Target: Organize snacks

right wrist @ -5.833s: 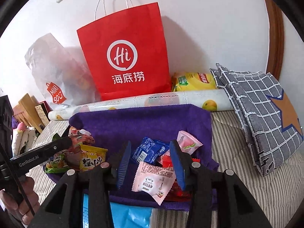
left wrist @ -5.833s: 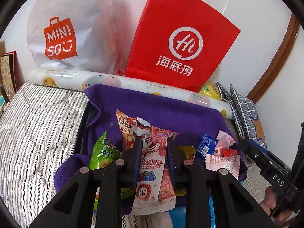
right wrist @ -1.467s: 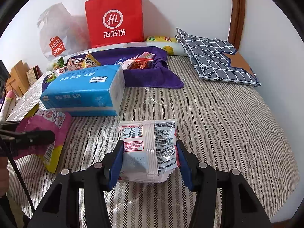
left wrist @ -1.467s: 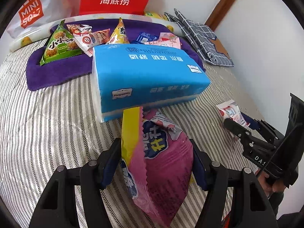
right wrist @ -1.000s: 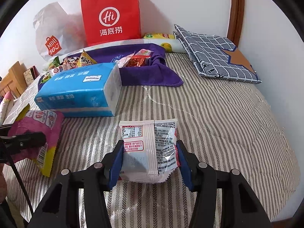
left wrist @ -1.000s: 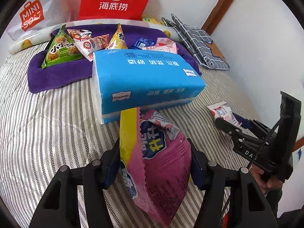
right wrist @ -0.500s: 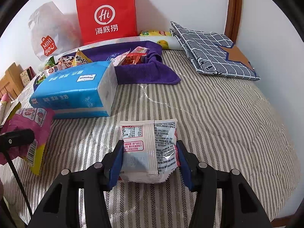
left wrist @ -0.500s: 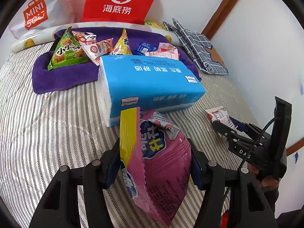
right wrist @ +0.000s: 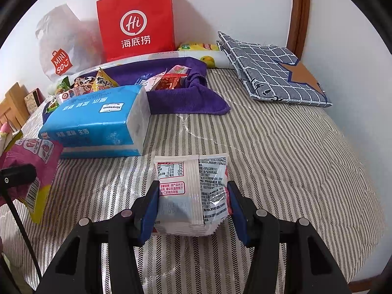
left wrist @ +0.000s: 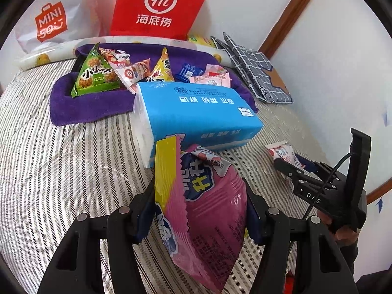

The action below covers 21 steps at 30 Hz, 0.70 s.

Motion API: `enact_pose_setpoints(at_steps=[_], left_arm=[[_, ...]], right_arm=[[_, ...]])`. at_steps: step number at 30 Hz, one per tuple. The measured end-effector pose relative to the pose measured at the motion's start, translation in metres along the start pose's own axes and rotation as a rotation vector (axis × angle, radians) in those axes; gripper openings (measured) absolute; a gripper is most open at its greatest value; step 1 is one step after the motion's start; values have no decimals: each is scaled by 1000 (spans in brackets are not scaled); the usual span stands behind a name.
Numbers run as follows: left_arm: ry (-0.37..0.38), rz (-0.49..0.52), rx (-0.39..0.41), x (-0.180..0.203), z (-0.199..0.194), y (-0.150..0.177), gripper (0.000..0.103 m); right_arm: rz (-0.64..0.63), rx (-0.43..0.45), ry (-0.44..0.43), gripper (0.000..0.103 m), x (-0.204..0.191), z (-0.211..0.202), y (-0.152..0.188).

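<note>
Pink snack bag [left wrist: 210,210] clamped in left gripper [left wrist: 199,210], white packet [right wrist: 193,196] clamped in right gripper [right wrist: 192,203]

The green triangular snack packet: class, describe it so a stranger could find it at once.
Start at the red paper bag against the wall. Below it lies a purple towel heaped with snacks. The green triangular snack packet stands at the heap's left end, the only green one.

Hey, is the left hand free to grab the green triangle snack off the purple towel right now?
Probably not: the left tongs are shut on the pink snack bag, and the blue tissue pack lies partly between them and the green snack.
</note>
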<state>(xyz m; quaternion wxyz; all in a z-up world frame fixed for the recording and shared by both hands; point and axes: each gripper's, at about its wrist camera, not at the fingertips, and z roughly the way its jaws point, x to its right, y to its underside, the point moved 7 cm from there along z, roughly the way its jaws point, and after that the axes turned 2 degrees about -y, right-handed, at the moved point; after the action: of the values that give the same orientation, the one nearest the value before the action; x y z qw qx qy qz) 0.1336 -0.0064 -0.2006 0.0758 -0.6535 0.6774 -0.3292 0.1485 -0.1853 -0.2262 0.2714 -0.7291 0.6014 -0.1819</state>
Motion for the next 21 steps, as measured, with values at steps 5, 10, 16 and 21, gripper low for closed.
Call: enact_pose_setpoints(at_steps=[5, 10, 16, 21], left_arm=[[4, -3, 11, -1, -5, 0, 61], [8, -3, 21, -1, -9, 0, 61], [17, 2, 33, 0, -14, -1, 61], [21, 3, 39, 1, -16, 0, 61]], right_arm=[[-1, 5, 4, 51, 0, -3, 0], [1, 8, 9, 51, 0, -4, -1], [-6, 16, 7, 51, -3, -7, -2], [-9, 24, 7, 51, -5, -9, -5]])
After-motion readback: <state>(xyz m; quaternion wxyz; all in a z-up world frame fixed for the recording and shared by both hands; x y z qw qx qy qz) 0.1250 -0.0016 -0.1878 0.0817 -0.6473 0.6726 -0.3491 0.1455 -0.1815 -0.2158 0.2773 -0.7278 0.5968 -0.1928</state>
